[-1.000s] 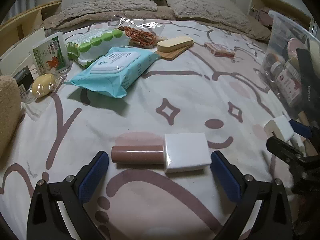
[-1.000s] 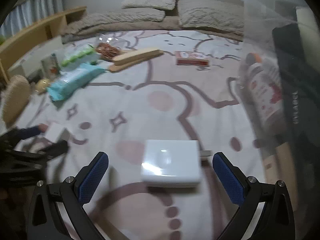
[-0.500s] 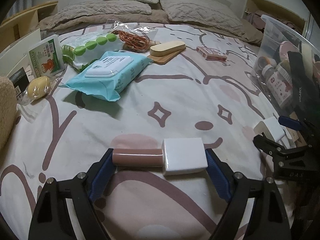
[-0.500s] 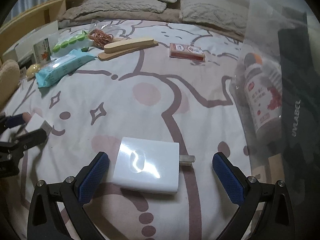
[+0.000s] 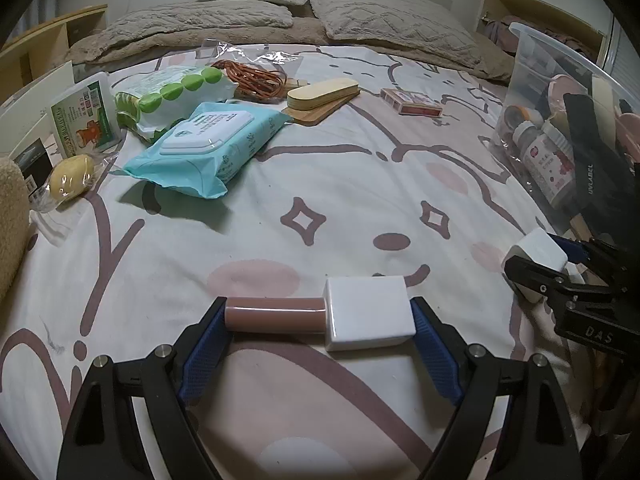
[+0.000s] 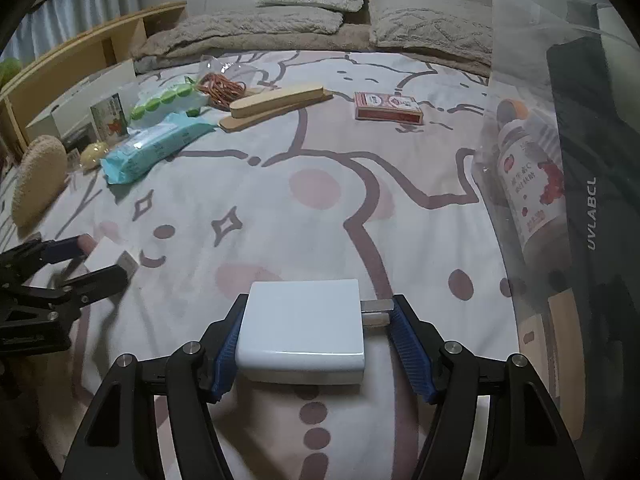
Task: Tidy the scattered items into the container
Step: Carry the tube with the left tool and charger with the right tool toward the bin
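Observation:
My left gripper (image 5: 318, 320) is shut end to end on a pink bottle with a white square cap (image 5: 320, 316) that lies on the patterned bedsheet. My right gripper (image 6: 314, 320) is shut on a white charger (image 6: 304, 326), one pad on its body, the other on its plug prongs. Each gripper also shows in the other's view: the right one (image 5: 560, 264) holding the charger, the left one (image 6: 76, 264) holding the bottle. A clear plastic container (image 5: 560, 120) with several items inside stands at the right.
Scattered on the bed: a blue wipes pack (image 5: 208, 140), a green-dotted packet (image 5: 168, 92), orange cord (image 5: 252, 78), a wooden brush (image 5: 320, 94), a red card box (image 5: 412, 102), a yellow lump in wrap (image 5: 72, 176), a small green box (image 5: 84, 120). Pillows at the back.
Both grippers have closed: the left onto the pink bottle, the right onto the white charger. Both were open around these items one second ago.

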`<state>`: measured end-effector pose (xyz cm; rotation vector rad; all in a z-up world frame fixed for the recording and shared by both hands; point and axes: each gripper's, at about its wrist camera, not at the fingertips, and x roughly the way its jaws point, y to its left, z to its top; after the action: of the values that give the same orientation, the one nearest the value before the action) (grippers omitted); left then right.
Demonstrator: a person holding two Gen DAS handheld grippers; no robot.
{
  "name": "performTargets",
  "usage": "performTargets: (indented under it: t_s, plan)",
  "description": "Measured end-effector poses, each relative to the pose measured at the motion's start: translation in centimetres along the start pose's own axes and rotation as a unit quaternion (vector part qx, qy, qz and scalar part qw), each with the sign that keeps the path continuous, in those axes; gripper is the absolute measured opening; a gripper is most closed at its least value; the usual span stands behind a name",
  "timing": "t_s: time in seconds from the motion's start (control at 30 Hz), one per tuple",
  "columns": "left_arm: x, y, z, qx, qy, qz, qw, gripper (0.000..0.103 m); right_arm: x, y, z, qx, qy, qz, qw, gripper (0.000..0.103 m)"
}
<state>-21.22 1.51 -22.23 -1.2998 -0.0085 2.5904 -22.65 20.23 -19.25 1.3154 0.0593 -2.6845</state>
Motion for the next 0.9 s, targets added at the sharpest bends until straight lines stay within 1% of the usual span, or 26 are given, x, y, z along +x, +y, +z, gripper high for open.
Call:
performTargets:
  t_s: [0.13,0.27,0.37,0.5,0.67,0.9]
  plan:
    - [0.0,-0.1,-0.1,0.001,-0.001,0.000,1.0000,0.088,-0.7,0.5,-0.2,0.001,-0.010,0.012,1.000,0.069]
    - [-0.3,-0.1,-0.2,-0.005,-0.001,-0.012,0.9999,0.088,-2.0,1.1,-0.4,-0.005,-0.027,0.017,0.999,0.069]
    - [-0.8,-0.4,-0.4,-0.007,0.000,-0.018,0.9998,0.088,-3.1,1.1,-0.5,0.003,-0.040,0.025,0.999,0.069]
    - [-1.6,-0.8,-0.9,0.000,-0.003,-0.016,0.9999,0.088,-4.1,1.1,-0.9,0.006,-0.048,0.033,0.998,0.069]
    - [-3.2,-1.1,-1.8,-0.002,-0.008,-0.019,0.9998,0.088,-5.3,1.5,-1.6,0.009,-0.053,0.050,0.997,0.069]
    - [-5.8,-1.2,-2.9,-0.007,-0.025,-0.014,0.9996,0.088,-7.4,1.8,-2.1,0.012,-0.073,0.068,0.995,0.069]
